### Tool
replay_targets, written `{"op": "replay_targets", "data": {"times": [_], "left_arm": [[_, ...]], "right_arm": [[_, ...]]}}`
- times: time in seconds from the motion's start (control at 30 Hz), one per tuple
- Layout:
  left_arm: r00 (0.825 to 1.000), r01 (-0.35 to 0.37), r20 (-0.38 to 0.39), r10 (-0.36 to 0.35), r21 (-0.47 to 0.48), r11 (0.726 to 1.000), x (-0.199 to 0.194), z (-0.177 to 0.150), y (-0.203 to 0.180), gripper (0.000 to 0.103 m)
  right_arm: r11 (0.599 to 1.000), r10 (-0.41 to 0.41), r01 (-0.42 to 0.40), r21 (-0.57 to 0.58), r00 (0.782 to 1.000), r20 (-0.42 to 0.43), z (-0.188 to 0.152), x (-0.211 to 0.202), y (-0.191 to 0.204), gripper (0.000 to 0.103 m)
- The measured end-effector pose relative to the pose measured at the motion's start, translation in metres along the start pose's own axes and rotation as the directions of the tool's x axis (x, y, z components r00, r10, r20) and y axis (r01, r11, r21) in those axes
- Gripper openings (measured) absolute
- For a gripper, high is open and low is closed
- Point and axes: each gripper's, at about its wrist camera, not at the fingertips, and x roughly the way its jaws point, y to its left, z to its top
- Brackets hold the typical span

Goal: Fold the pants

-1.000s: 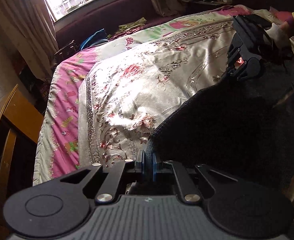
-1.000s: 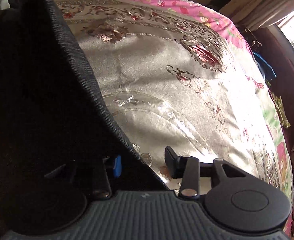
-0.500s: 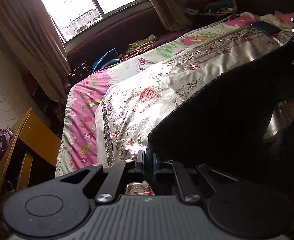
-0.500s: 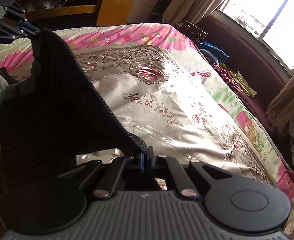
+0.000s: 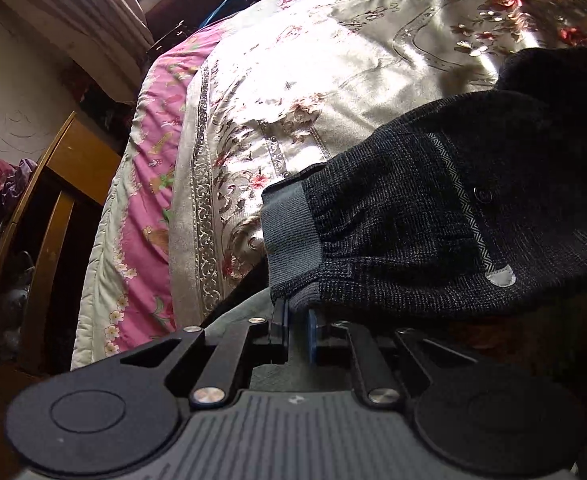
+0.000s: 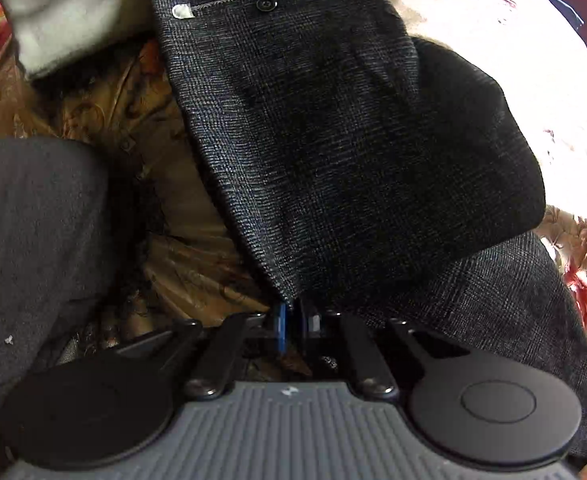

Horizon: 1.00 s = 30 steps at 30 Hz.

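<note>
While the dark checked pants (image 5: 433,216) lie doubled over on the floral bedspread (image 5: 293,72), the left gripper (image 5: 296,328) appears to pinch their grey waistband corner, and the right gripper (image 6: 295,324) is clamped on their folded edge.

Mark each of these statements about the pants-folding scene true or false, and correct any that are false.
1. The pants are dark with a fine check. True.
2. The left gripper has hold of the pants at a trouser cuff. False: it is at the ribbed waistband corner.
3. A buttoned pocket shows on the pants. True.
4. The bedspread is plain blue. False: it is pale satin with red flowers.
5. The right gripper is shut on the pants' edge. True.
</note>
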Motion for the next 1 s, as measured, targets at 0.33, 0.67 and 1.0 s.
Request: {"op": "replay_targets", "data": {"times": [0.33,0.67,1.0], "left_arm": [[0.989,-0.078,-0.118,0.086,0.069,0.995,0.021,-0.014,0.001,0.027],[0.999,0.005,0.033,-0.003,-0.079,0.997,-0.053,0.036,-0.017,0.028],[0.857,0.486,0.209,-0.471,-0.023,0.874,-0.049,0.121,-0.151,0.028]], "right_arm": [[0.999,-0.041,0.041,-0.006,0.998,-0.048,0.020,0.023,0.005,0.023],[0.822,-0.080,0.018,0.569,0.993,0.085,-0.054,-0.054,-0.083,0.023],[0.283,-0.214,-0.058,0.957,0.969,0.122,-0.145,-0.046,-0.192,0.022]]}}
